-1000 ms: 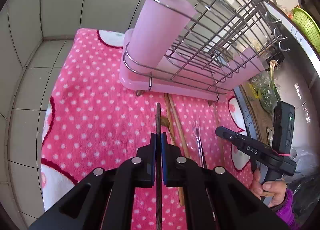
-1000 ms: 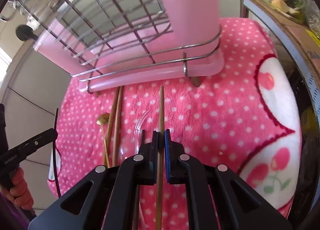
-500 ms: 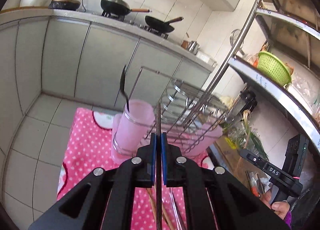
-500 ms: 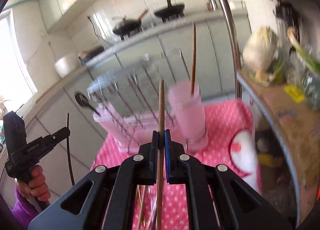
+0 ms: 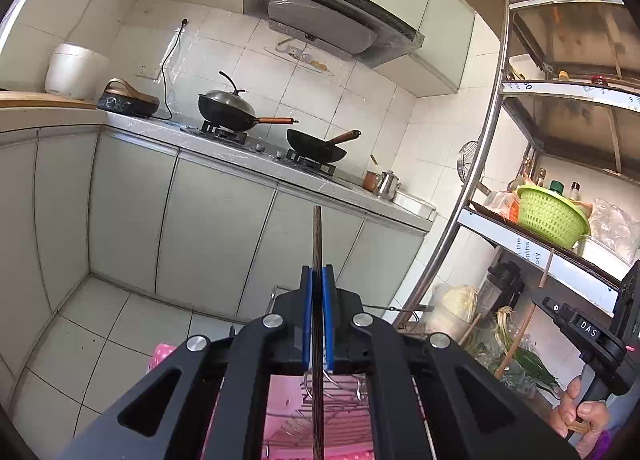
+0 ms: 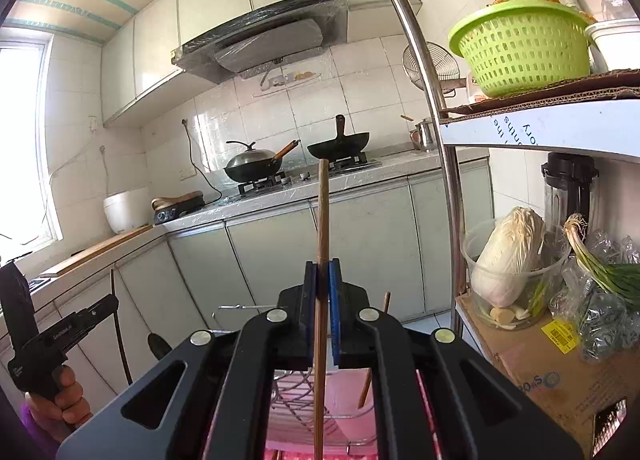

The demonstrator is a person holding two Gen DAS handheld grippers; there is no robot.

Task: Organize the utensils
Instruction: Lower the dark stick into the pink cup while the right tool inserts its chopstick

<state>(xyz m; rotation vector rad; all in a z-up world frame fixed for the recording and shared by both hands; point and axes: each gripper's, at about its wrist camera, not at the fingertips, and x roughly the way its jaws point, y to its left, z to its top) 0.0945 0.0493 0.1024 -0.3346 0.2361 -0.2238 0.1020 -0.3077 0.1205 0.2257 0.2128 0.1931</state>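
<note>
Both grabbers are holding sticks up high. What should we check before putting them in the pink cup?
1. Left gripper shut on the dark brown chopstick: ok.
2. Right gripper shut on the light wooden chopstick: ok.
3. Each chopstick centred between its blue pads: ok.
4. Pink plastic cup in sight below: ok from the right wrist, partly hidden.
5. Room left in the cup beside the wooden stick already in it: cannot tell.
6. Wire dish rack clear of the chopsticks' lower ends: cannot tell.
</note>
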